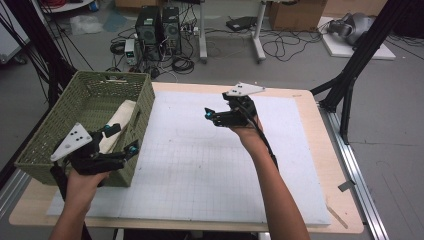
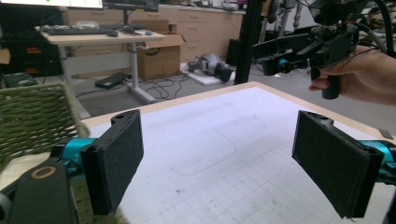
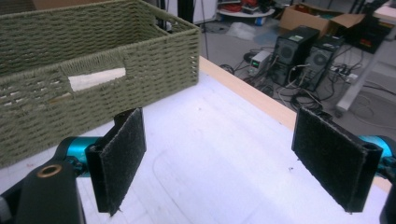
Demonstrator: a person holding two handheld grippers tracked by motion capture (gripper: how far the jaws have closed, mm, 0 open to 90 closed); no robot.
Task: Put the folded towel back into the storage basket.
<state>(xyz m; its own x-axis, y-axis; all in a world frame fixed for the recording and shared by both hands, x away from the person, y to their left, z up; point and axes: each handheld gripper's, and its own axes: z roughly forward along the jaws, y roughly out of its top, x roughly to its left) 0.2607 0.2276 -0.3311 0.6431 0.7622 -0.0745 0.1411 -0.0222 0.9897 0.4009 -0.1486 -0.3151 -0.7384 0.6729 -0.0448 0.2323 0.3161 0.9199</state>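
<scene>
From above, my left gripper hangs at the near right corner of the green basket, jaws apart and empty, and a pale folded cloth lies inside, its long axis running away from me along the right wall. My right gripper is well apart over the white mat, pointing left at the basket. Along my left jaws, wide open, I see mat ahead and basket weave at the left edge. Along my right jaws, also spread with nothing between, the cloth peeks through the basket's handle slot. My left hand is nearer, I'd say.
</scene>
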